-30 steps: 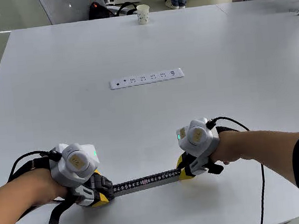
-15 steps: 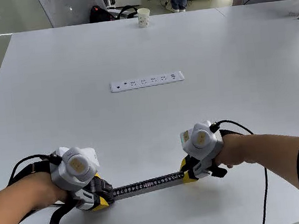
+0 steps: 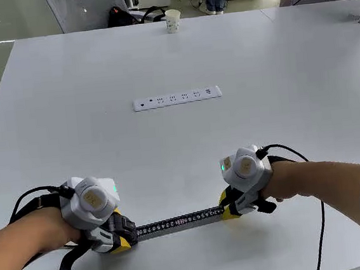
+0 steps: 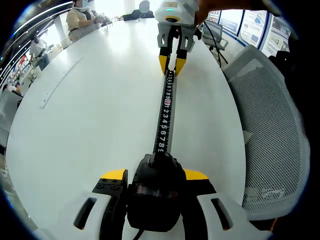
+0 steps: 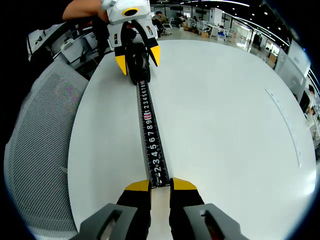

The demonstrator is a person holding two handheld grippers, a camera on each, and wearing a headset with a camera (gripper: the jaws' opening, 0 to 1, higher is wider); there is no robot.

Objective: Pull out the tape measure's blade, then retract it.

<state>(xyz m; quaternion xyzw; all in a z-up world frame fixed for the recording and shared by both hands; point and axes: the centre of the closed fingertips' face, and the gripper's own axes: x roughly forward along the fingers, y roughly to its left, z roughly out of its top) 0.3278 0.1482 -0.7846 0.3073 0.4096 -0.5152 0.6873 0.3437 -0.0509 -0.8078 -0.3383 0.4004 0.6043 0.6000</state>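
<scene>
The tape measure's black case (image 3: 123, 229) sits between the fingers of my left gripper (image 3: 116, 235), which is shut on it low on the white table (image 3: 181, 147). In the left gripper view the case (image 4: 152, 192) fills the gap between the yellow fingertips. The numbered blade (image 3: 179, 222) lies stretched along the table to my right gripper (image 3: 228, 211), which is shut on the blade's end. From the right gripper view the blade (image 5: 150, 132) runs from my closed right gripper (image 5: 160, 186) to the case (image 5: 135, 62) in the left gripper (image 5: 136, 54). The right gripper (image 4: 172, 64) shows at the blade's (image 4: 165, 112) far end.
A white power strip (image 3: 176, 99) lies mid-table and a paper cup (image 3: 173, 19) stands at the far edge. A grey mesh chair (image 4: 270, 130) is just off the table's near edge, close to both grippers. People are in the background.
My right gripper has shifted slightly to the right with the blade's end, so a little more blade is out. The left gripper and case have stayed put.
</scene>
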